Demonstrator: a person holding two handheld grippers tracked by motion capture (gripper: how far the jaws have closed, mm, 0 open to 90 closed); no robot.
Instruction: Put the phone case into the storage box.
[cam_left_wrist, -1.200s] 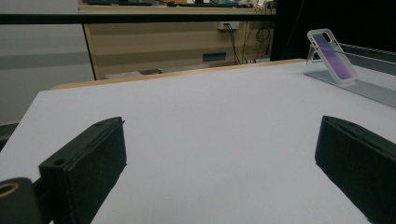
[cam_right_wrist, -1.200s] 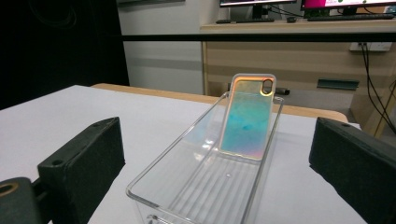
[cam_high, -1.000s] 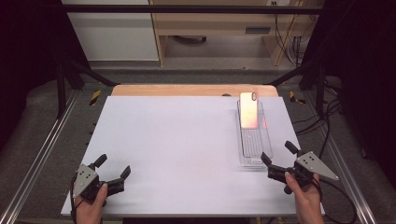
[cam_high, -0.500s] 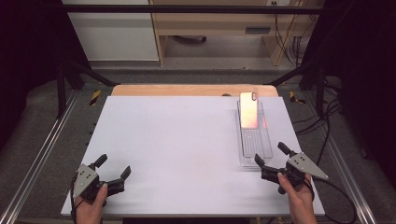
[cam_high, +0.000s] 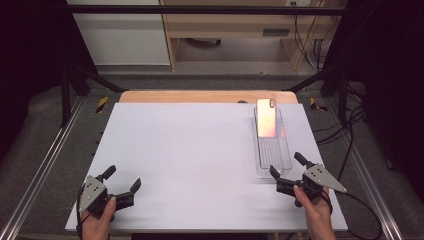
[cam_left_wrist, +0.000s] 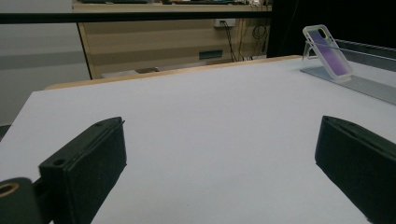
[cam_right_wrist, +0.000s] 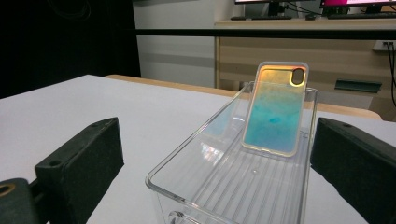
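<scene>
An iridescent phone case (cam_high: 266, 117) (cam_right_wrist: 276, 112) (cam_left_wrist: 327, 50) leans tilted against the far end of a long clear plastic tray (cam_high: 273, 152) (cam_right_wrist: 233, 179) at the table's right side. My right gripper (cam_high: 288, 166) (cam_right_wrist: 215, 172) is open just in front of the tray's near end, its jaws standing wide on either side of that end without touching it. My left gripper (cam_high: 122, 177) (cam_left_wrist: 219, 168) rests open near the front left corner of the white table top (cam_high: 190, 150), with nothing between its jaws.
A wooden strip (cam_high: 200, 96) borders the table's far edge. Metal rails (cam_high: 47, 160) run along both sides, and cables (cam_high: 350, 130) trail on the floor at the right. A wooden cabinet (cam_high: 235, 30) stands beyond the table.
My right gripper has moved left and a little toward the near end of the clear tray. The left gripper and the phone case have stayed where they were.
</scene>
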